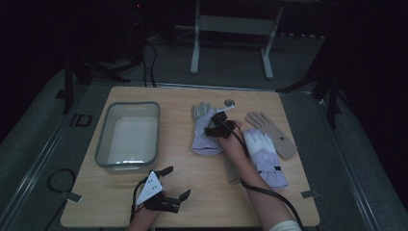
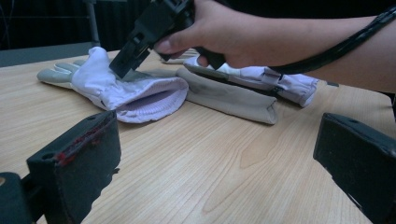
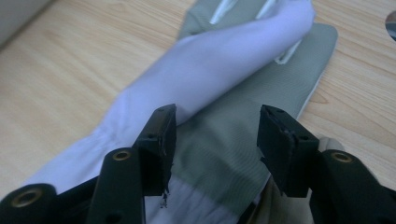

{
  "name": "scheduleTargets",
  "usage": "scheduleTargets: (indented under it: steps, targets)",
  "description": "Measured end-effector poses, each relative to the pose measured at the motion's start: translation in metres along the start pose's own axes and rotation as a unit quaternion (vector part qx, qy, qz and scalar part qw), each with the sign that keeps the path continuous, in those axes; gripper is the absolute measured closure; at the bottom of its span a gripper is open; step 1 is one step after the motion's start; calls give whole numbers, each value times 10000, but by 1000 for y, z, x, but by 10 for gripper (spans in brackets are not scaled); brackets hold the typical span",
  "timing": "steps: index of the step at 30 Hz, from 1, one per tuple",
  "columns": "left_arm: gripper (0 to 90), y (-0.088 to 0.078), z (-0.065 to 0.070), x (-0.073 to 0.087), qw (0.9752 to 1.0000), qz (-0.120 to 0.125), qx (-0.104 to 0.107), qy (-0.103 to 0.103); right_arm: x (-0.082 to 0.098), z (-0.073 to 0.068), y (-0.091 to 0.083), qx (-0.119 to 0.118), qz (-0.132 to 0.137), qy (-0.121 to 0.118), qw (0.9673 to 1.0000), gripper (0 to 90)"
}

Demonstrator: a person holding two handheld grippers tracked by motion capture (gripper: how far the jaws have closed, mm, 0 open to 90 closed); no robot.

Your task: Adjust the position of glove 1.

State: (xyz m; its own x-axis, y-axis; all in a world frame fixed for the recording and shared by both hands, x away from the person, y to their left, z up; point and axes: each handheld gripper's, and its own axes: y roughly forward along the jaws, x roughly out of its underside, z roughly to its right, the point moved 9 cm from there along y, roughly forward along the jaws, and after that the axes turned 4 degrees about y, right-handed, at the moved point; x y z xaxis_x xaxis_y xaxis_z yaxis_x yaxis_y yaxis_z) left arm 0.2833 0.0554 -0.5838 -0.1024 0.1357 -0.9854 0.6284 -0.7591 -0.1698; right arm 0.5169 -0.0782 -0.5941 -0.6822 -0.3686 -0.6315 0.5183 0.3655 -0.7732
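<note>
Table (image 1: 202,192): light wood, dark room around.
Right gripper (image 3: 212,135): jaws spread over lavender glove (image 3: 219,65).
Left gripper (image 1: 175,183): jaws spread, empty, near clear bin (image 1: 103,144).

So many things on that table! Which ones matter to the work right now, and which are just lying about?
In use, likely:
right gripper, open
lilac glove under it

Lying about, it seems:
bin
tan glove
white glove
left gripper, open, resting
</note>
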Motion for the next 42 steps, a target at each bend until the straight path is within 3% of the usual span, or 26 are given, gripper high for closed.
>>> scheduleTargets:
  steps: [3,8,10,13,19,21,23,25,27,33,38,42]
  targets:
    - [8,0,1,0,9999,-24,-38,97,3,1,9,17,-98,-113,9999,504]
    - [8,0,-1,0,10000,-4,-50,23,8,0,14,-107,-100,-60,9999,546]
    - [8,0,-1,0,10000,-3,-52,21,9,0,16,-76,-65,-11,9999,589]
    - [8,0,0,0,10000,-23,-55,61,9,-2,16,54,-67,-195,9998,634]
    - [8,0,0,0,10000,-13,-62,44,8,-5,16,72,-130,-313,9994,769]
    - [8,0,0,0,10000,-15,-61,36,8,-8,14,107,-157,-378,9991,864]
    - [8,0,0,0,10000,-17,-61,44,5,-10,10,75,-137,-347,9993,876]
    - [8,1,0,0,10000,-7,-52,29,1,-12,2,-25,-67,-232,9997,879]
    - [8,1,-1,0,10000,-3,-51,20,-4,-13,-6,-31,31,-275,9996,880]
    - [8,1,-1,0,10000,-11,-70,15,-18,-14,-43,-274,397,-129,9988,880]
    - [9,1,-1,0,10000,-15,-77,18,-15,-20,-74,-349,617,-145,9974,880]
    - [9,1,-1,0,10000,-24,-91,31,-1,-26,-97,-304,753,-150,9966,880]
